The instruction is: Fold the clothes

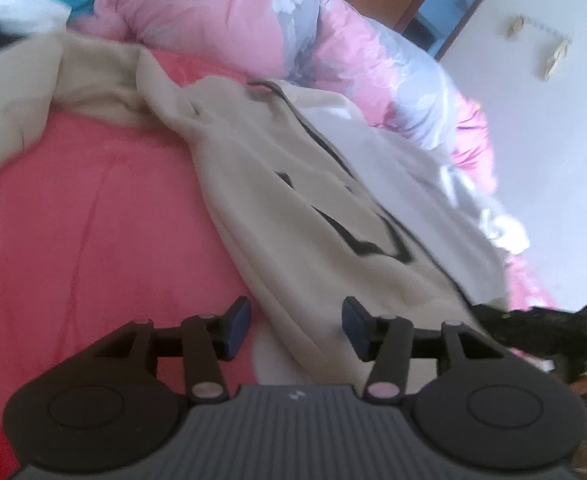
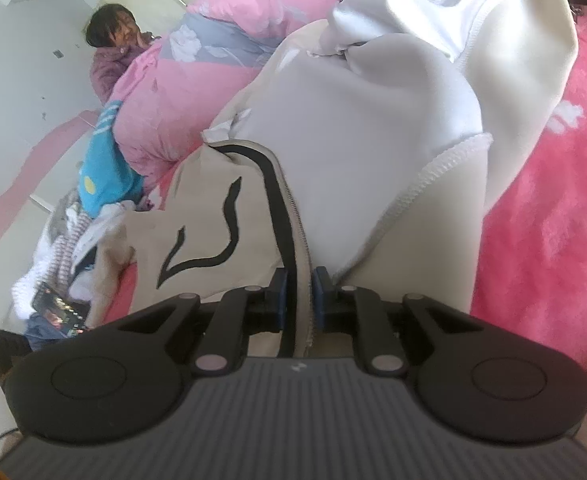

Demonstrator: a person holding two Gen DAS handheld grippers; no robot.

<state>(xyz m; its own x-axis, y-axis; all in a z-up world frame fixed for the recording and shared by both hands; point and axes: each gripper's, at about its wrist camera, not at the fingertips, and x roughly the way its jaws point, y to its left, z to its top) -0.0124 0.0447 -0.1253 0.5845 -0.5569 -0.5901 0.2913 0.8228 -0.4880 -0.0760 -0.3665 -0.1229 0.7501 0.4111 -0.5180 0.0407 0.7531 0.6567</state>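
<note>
- Your cream zip-up jacket (image 1: 293,184) lay spread across the pink bed cover (image 1: 93,220), front side up, with its dark zip line running down the middle and a black squiggle motif beside it.
- One sleeve trailed off toward the far left of the left wrist view, rumpled; the pale lining was turned out along the opened front panel.
- Your left tongs (image 1: 296,326) stood partly open and held nothing; the jacket's lower edge lay under and just beyond the gap, with no pad pressing on it.
- Your right tongs (image 2: 297,294) were nearly closed, pinching the zip edge of the jacket between the blue pads.
- A bunched pink and grey floral quilt (image 2: 213,48) lay along the far side of the bed, close behind the jacket, and a heap of other clothes (image 2: 73,220) with a lit phone (image 2: 59,308) on it sat beyond the hem.
- A person (image 2: 113,52) sat behind the quilt, well away from the work.
- The cloth looked like soft fleece: light, limp, likely to sag and drag, but not slippery or fragile.
- The zip band and stitched hem looked the firmest places to grip; a pinch in the loose middle would probably only gather a fold.
- For the left tongs, the free hem corner or sleeve cuff seemed the best hold.
- Watch that the sleeve did not catch on the quilt.
</note>
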